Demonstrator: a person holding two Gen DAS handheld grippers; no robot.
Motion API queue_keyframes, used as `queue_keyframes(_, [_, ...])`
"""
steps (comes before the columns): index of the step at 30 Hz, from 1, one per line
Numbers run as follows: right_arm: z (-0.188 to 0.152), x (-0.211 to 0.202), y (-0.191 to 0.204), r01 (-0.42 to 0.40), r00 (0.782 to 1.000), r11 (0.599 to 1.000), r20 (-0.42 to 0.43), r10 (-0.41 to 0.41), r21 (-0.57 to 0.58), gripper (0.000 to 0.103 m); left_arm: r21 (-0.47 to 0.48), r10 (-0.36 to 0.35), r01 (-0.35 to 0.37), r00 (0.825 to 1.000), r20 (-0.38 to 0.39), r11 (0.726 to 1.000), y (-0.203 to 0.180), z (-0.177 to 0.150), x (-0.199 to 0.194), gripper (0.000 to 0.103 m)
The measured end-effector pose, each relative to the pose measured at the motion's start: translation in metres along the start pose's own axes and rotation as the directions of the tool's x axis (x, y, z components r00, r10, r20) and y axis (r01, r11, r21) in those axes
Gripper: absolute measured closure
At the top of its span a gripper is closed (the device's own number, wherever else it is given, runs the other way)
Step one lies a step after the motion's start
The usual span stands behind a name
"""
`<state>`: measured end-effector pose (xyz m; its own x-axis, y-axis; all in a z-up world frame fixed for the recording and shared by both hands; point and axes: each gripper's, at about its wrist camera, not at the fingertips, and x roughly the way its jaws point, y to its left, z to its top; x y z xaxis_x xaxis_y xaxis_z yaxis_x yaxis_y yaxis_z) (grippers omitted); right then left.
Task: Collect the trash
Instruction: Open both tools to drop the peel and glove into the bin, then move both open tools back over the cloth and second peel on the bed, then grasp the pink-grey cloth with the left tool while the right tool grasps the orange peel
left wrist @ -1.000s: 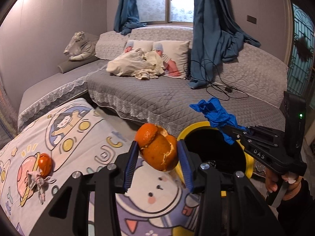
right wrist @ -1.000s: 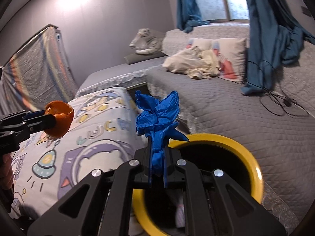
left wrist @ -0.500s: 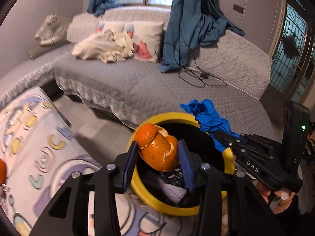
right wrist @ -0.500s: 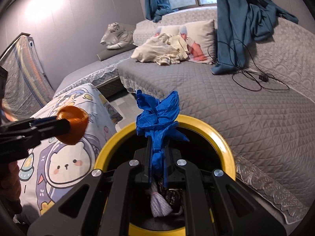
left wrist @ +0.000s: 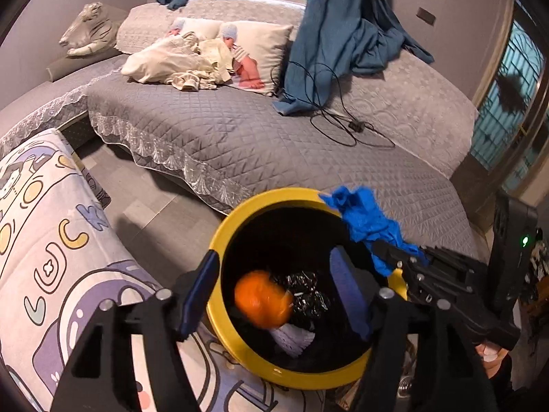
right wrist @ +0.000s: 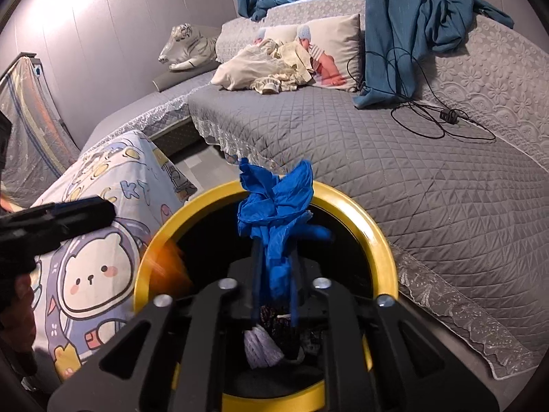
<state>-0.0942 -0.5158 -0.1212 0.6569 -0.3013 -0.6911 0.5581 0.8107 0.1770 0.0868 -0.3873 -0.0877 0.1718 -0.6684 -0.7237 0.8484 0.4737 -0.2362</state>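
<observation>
Left wrist: left hand-held gripper (left wrist: 274, 288) opening, orange peel (left wrist: 262, 304) loose over yellow bin (left wrist: 219, 240).

Home living room, looking lived-in: grey quilted corner sofa (left wrist: 240, 137) taking up most of the view, printed pillows (left wrist: 254, 48) and crumpled cloth (left wrist: 171, 65) lying on it, blue curtains (left wrist: 346, 34) hanging at the window, plush tiger (left wrist: 87, 31) sitting on the sofa end, cartoon blanket (left wrist: 51, 257) draping nearby.

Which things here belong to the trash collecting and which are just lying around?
Job: orange peel dropping into the yellow bin; blue glove between the right gripper's opening jaws.

Lying about: black cable, cream cloth heap, tiger toy.
</observation>
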Motion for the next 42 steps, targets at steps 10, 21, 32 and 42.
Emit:
queue_keyframes(10, [0.002, -0.007, -0.007, 0.03, 0.999, 0.999, 0.024, -0.031, 0.039, 0.059, -0.063, 0.063, -0.061, 0.997, 0.034, 0.996, 0.033, 0.0, -0.017, 0.032])
queue_keyframes(21, [0.02, -0.001, 0.08, -0.136, 0.99, 0.985, 0.026, 0.139, -0.105, 0.047, -0.224, 0.299, -0.272, 0.95, 0.094, 0.936, 0.136, -0.015, -0.084, 0.026])
queue_keyframes(32, [0.038, 0.01, 0.206, -0.301, 0.95, 0.9, -0.019, 0.311, -0.316, 0.046, -0.354, 0.504, -0.451, 0.861, 0.07, 0.819, 0.243, -0.062, -0.151, 0.026])
queue_keyframes(42, [0.063, 0.059, 0.328, -0.493, 0.869, 0.768, -0.193, 0.456, -0.409, 0.046, -0.411, 0.569, -0.516, 0.822, 0.01, 0.752, 0.305, -0.09, -0.174, 0.026])
